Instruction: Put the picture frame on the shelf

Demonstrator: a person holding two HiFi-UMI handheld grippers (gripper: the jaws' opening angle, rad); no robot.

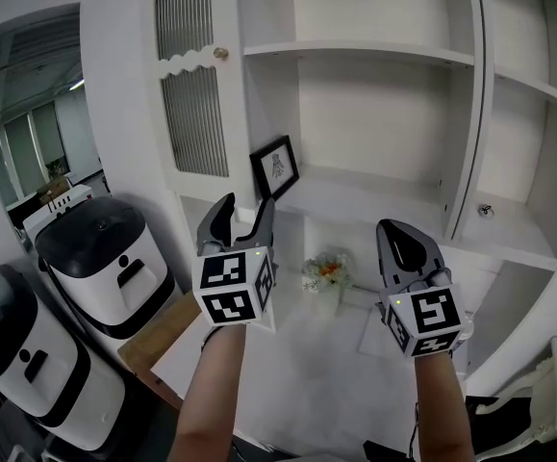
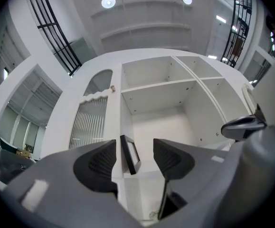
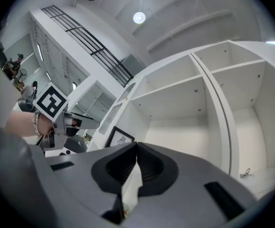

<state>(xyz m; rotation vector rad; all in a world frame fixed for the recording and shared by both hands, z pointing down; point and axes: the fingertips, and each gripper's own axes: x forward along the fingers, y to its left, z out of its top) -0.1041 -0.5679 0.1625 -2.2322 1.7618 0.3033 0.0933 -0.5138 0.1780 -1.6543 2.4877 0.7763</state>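
Head view: the picture frame (image 1: 275, 167), black-edged around a pale print, stands on the shelf (image 1: 374, 198) of the white cabinet, tilted back against the left side wall. The left gripper (image 1: 246, 210) is raised just below and in front of it, fingers spread wide with nothing pressed between them. Left gripper view: the picture frame (image 2: 129, 155) is sighted through the gap, apart from both fingers. The right gripper (image 1: 405, 237) hangs over the tabletop (image 1: 297, 383), fingers clenched together and empty. A small vase of flowers (image 1: 323, 275) stands on the tabletop below the shelf.

Handling, as judged: the picture frame looks light and rigid. It is probably glazed and therefore fragile, and its smooth moulding may slip. Any further hold is best taken lightly across a side rail or the upper edge, clear of the glass, since the leaning base could slide.
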